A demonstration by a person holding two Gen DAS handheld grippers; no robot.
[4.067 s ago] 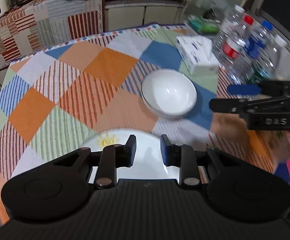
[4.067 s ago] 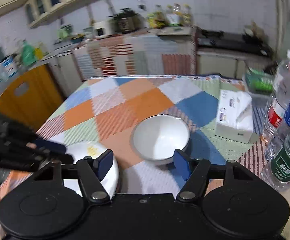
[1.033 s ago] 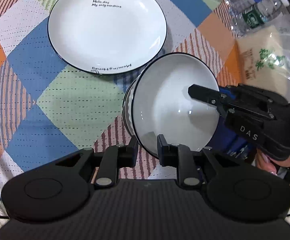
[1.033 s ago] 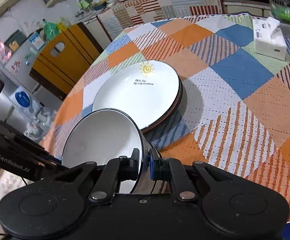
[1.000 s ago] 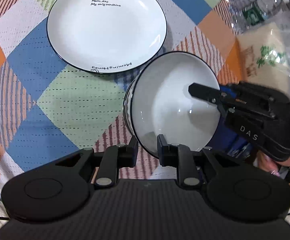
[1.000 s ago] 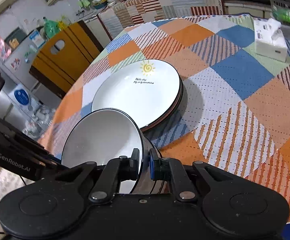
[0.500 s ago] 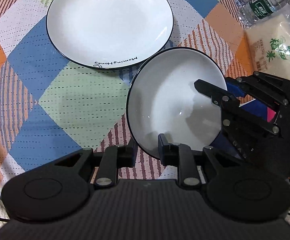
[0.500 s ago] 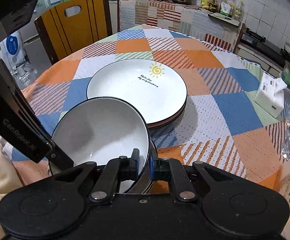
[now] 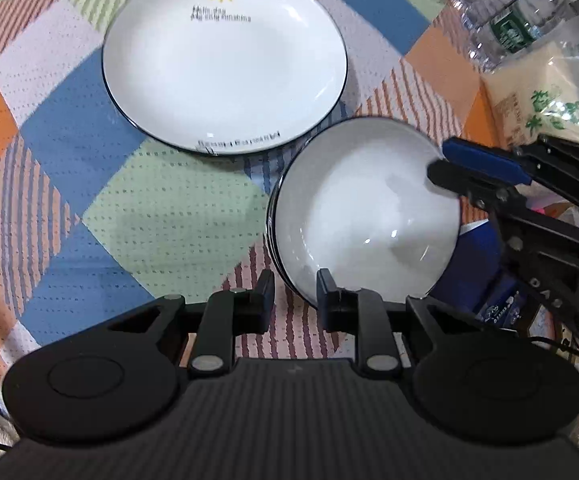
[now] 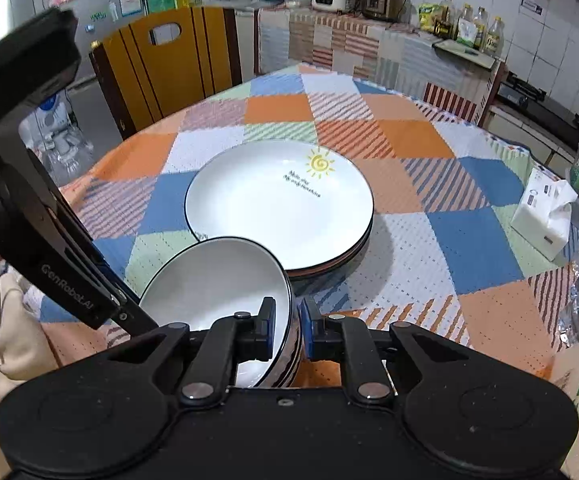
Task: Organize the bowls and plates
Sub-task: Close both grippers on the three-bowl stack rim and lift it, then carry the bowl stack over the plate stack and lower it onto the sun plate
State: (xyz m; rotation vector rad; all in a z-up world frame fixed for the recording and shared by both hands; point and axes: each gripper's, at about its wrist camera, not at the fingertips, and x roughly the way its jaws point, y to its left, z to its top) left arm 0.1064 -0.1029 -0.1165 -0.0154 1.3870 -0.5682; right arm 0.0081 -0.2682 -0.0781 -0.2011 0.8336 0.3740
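A stack of white plates [image 9: 225, 64] with a sun print sits mid-table; it also shows in the right wrist view [image 10: 277, 208]. A white bowl [image 9: 365, 216] with a dark rim rests on a stack of bowls just right of the plates, also in the right wrist view [image 10: 213, 284]. My right gripper [image 10: 287, 330] has its jaws narrowly apart around the bowl's near rim; in the left wrist view it [image 9: 485, 176] sits at the bowl's right rim. My left gripper [image 9: 293, 300] is open, its jaws straddling the bowl's near rim without closing on it.
The table wears a checked cloth [image 9: 161, 216]. Water bottles [image 9: 509, 12] and a rice bag [image 9: 537, 100] stand at the right. A tissue box [image 10: 545, 216] sits at the far right edge. A wooden chair [image 10: 169, 60] stands behind the table.
The left gripper has drawn back a little and its jaws have spread from the bowl's rim. The bowl has settled level onto the stack. The right gripper stays at the rim.
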